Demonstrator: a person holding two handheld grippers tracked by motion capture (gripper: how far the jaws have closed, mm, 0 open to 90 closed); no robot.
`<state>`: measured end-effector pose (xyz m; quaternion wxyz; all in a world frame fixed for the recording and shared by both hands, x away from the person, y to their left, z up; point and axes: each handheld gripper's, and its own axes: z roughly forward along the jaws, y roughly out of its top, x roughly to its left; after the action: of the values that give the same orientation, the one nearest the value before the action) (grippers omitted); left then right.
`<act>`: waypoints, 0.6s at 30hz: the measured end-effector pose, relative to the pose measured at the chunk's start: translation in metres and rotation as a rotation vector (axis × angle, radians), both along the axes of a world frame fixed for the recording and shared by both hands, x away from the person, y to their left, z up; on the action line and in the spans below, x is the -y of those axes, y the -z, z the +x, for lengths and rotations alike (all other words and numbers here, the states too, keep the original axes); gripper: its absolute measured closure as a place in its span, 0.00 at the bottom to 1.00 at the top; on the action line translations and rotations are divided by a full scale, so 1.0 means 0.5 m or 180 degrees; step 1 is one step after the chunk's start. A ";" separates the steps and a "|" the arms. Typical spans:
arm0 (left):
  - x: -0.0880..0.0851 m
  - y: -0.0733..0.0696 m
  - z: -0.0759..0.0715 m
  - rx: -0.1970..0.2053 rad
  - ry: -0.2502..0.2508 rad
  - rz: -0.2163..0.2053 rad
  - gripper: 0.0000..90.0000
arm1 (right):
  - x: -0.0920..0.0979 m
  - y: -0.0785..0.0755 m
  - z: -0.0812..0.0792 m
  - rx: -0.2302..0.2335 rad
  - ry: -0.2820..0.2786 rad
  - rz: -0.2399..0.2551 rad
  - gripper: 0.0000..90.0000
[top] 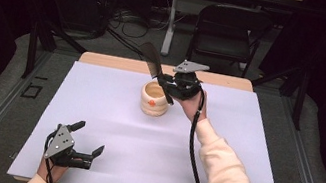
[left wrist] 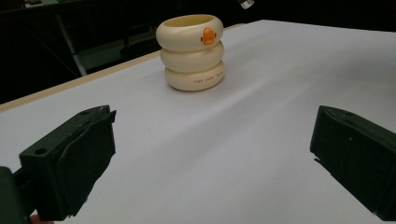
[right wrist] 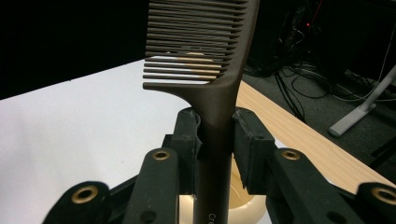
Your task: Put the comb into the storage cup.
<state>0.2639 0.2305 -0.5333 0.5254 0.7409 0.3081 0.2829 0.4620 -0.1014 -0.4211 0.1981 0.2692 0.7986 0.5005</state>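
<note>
the right gripper (top: 166,85) has its jaws pinched on the handle of a dark brown comb (right wrist: 212,70), held over the far middle of the table just above and beside a cream ringed cup (top: 155,99). the left gripper (top: 86,140) rests at the near left corner, its jaws spread wide with nothing between them.

the table (top: 109,123) is covered by a pale lilac-white sheet, with a strip of light wood showing along its far edge. beyond it lie a grey floor, loose cables, a black folding chair (top: 227,29) and dark curtains.

the comb's long axis runs from the jaws up and away toward the far left in the high view; its toothed end points outward, handle end down toward the cup.
</note>
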 end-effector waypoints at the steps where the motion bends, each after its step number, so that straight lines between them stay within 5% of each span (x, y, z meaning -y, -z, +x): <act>1: 0.000 0.000 0.000 0.0002 -0.0002 0.0002 0.00 | -0.001 -0.001 0.001 0.0008 0.0001 0.0010 0.79; 18: 0.000 0.000 0.000 0.0000 -0.0002 0.0000 0.00 | -0.010 -0.012 0.016 0.0024 0.0047 0.0073 0.79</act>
<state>0.2639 0.2306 -0.5333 0.5253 0.7408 0.3084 0.2831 0.4701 -0.0966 -0.4152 0.2017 0.2755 0.7900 0.5092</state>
